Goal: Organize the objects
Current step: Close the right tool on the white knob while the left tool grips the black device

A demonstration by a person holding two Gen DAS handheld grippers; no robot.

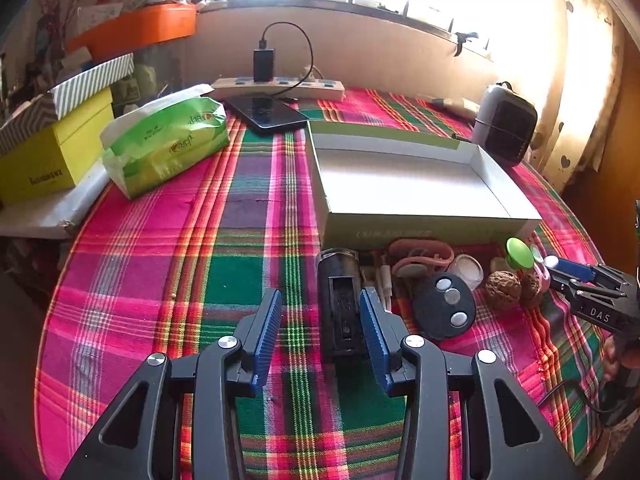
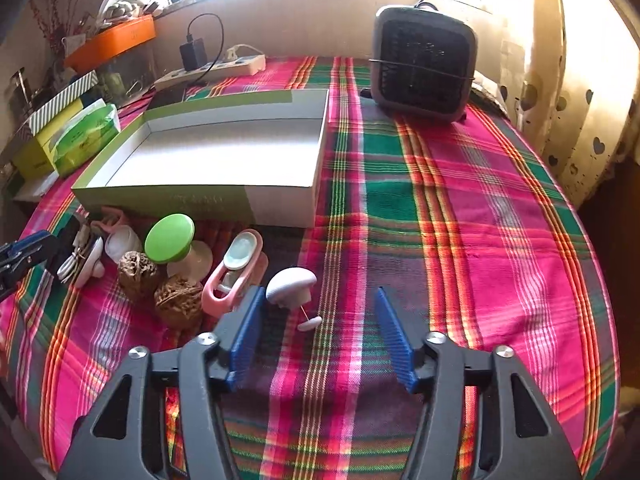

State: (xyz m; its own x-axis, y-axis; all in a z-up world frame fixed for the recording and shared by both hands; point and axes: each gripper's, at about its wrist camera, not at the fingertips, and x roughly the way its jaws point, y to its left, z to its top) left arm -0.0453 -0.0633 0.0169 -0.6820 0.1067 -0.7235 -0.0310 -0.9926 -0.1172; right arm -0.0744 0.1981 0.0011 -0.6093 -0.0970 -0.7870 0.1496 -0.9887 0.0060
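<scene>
A shallow open box (image 1: pixel 404 184) with a white inside stands on the plaid tablecloth; it also shows in the right wrist view (image 2: pixel 224 152). Small objects lie in a row in front of it: a black oblong device (image 1: pixel 340 304), a black key fob (image 1: pixel 444 310), two walnuts (image 2: pixel 156 284), a green knob (image 2: pixel 170 238), a pink clip (image 2: pixel 236 272), a grey knob (image 2: pixel 290 286). My left gripper (image 1: pixel 320 308) is open, the black device between its fingers near the right one. My right gripper (image 2: pixel 320 312) is open, the grey knob beside its left finger.
A green tissue pack (image 1: pixel 168 140), a phone (image 1: pixel 268 114) and a power strip (image 1: pixel 280 86) lie at the back left. Stacked boxes (image 1: pixel 52 148) stand at the left edge. A small grey fan heater (image 2: pixel 424 64) stands behind the box on the right.
</scene>
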